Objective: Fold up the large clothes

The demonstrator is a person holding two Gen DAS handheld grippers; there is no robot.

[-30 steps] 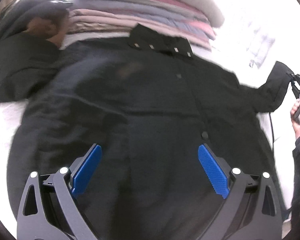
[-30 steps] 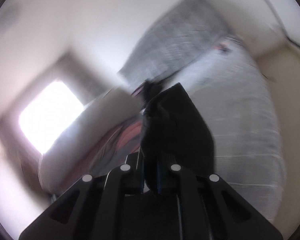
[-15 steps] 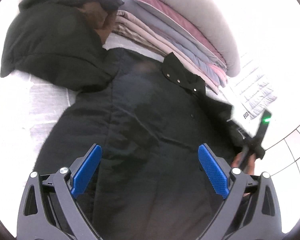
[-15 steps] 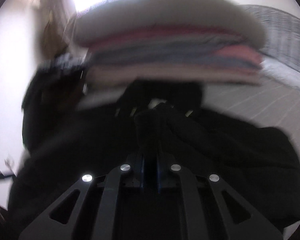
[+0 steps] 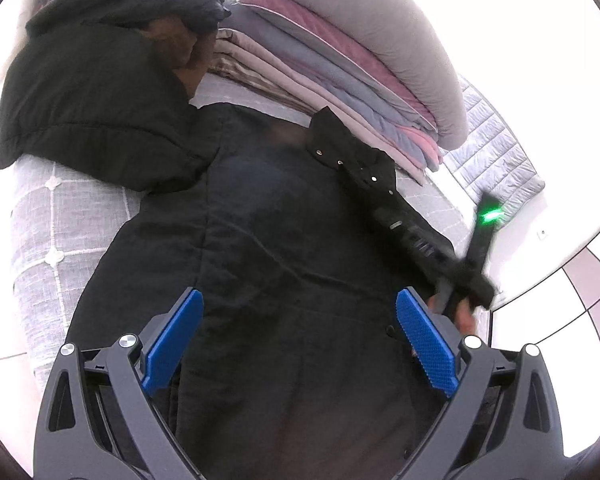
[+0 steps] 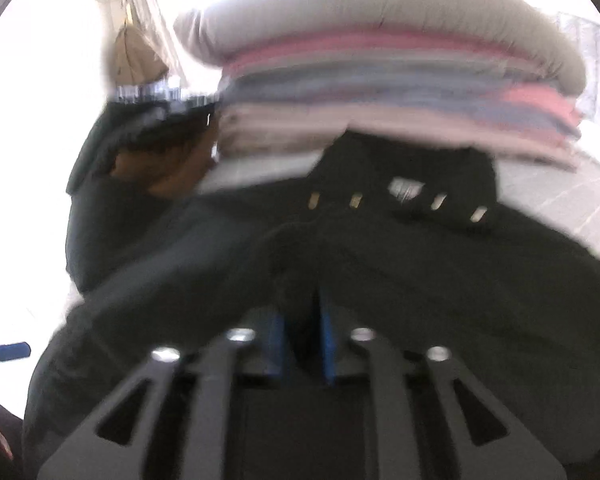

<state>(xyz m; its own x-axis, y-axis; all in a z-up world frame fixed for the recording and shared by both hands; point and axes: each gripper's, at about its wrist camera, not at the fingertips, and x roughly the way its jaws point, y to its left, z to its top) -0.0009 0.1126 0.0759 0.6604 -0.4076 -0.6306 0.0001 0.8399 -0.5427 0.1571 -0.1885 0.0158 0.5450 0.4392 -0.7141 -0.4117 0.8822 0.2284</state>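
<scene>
A large black coat (image 5: 284, 240) lies spread on a bed, its snap-studded collar (image 5: 352, 160) toward a stack of folded quilts. My left gripper (image 5: 300, 340) is open and empty, its blue pads hovering over the coat's lower body. My right gripper (image 6: 302, 332) is shut on the coat's black sleeve (image 6: 300, 264) and holds it over the coat's body, below the collar (image 6: 412, 184). It also shows in the left wrist view (image 5: 460, 276) at the coat's right side, with a green light on it.
A stack of folded quilts (image 5: 340, 60) in grey, pink and lilac sits behind the collar. Another black garment (image 5: 92, 100) with a brown lining lies at the left. The bed has a grey checked cover (image 5: 52, 240). Tiled floor (image 5: 572, 288) shows at right.
My right gripper has carried the sleeve from out at the coat's right side inward over the coat's body. My left gripper has shifted so the view swings left; it stays open.
</scene>
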